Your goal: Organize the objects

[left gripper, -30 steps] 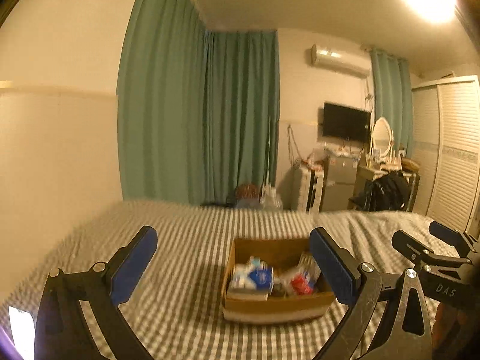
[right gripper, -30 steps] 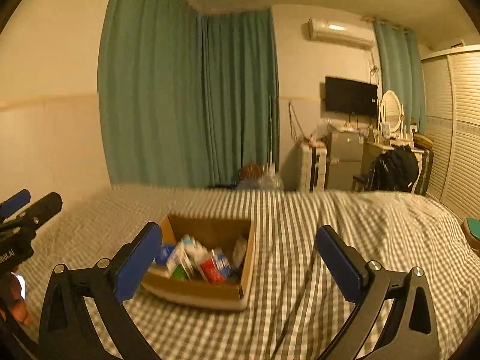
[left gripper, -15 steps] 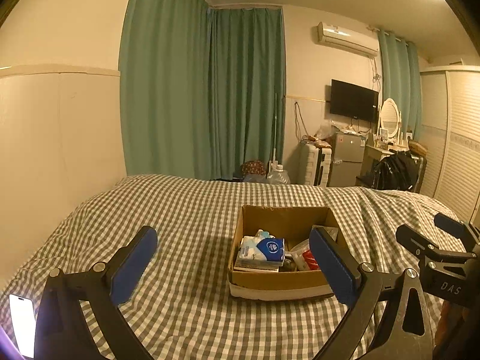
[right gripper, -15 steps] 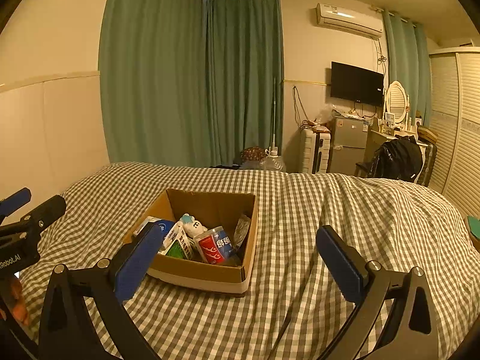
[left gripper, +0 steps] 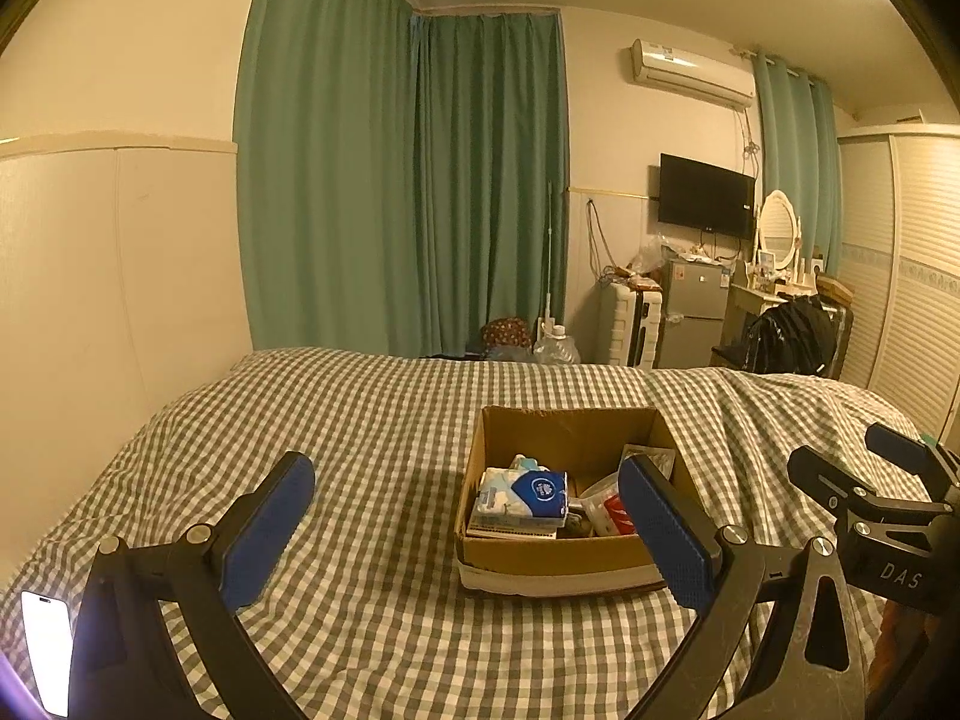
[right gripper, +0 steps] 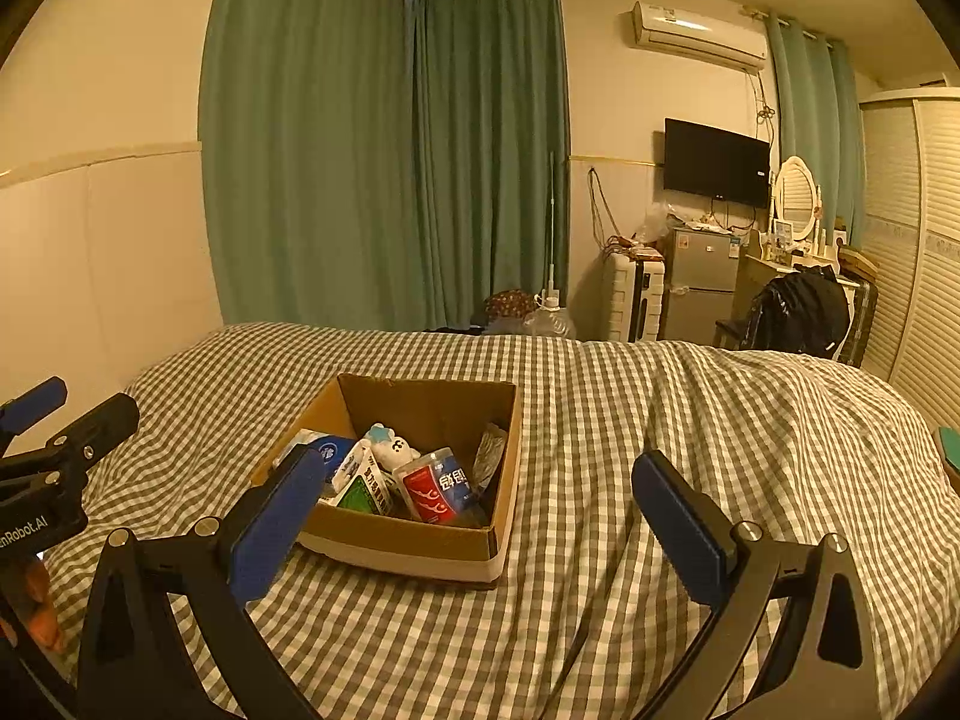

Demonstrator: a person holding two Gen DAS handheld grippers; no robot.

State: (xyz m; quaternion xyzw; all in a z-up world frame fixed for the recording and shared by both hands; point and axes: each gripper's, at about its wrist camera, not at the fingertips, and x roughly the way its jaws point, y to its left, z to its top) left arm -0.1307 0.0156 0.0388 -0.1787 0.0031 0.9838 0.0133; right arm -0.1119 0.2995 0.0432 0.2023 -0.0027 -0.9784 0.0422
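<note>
Both views have dipped toward the cardboard box point(left gripper: 558, 558) on the checked bedspread point(left gripper: 360, 420). Left gripper point(left gripper: 468, 531) and right gripper point(right gripper: 480, 513) hang spread wide, empty. From the box, the right gripper sits nearer, the box ahead-left of it.

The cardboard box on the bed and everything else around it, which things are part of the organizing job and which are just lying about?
Part of the job:
cardboard box
red can
tissue pack
green carton
small white plush
left gripper, open
right gripper, open

Just lying about:
phone
TV
black bag
fridge
</note>
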